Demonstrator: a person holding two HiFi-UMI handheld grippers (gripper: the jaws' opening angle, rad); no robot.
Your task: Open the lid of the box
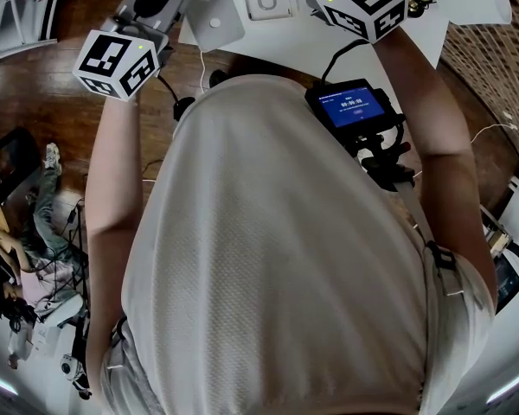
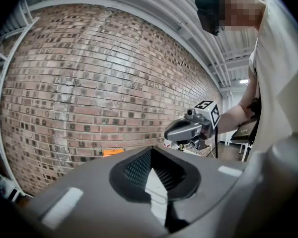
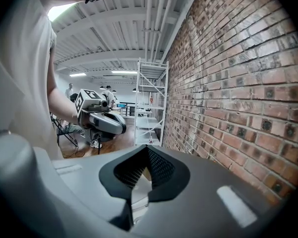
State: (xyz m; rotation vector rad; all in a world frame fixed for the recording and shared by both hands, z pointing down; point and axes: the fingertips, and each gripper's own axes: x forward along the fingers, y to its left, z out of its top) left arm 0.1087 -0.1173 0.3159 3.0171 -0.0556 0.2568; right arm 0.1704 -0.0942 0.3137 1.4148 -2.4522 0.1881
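Both grippers are held up in the air in front of the person's chest, away from the table. A white box-like thing (image 1: pixel 214 11) with a round spot lies on the white table (image 1: pixel 311 37) at the top of the head view; its lid looks closed. The left gripper's marker cube (image 1: pixel 117 63) is left of the box and the right one's cube (image 1: pixel 363 3) is to its right. My left gripper (image 2: pixel 151 170) faces a brick wall, jaws together and nothing between them. My right gripper (image 3: pixel 141 175) is likewise shut and empty. Each gripper view shows the other gripper, never the box.
The person's white shirt (image 1: pixel 285 258) fills most of the head view, with a blue-screened device (image 1: pixel 353 108) at the chest. A brick wall (image 2: pixel 89 83) stands close ahead. A white shelving rack (image 3: pixel 151 103) stands along the wall. Clutter lies on the wooden floor (image 1: pixel 35 102) at the left.
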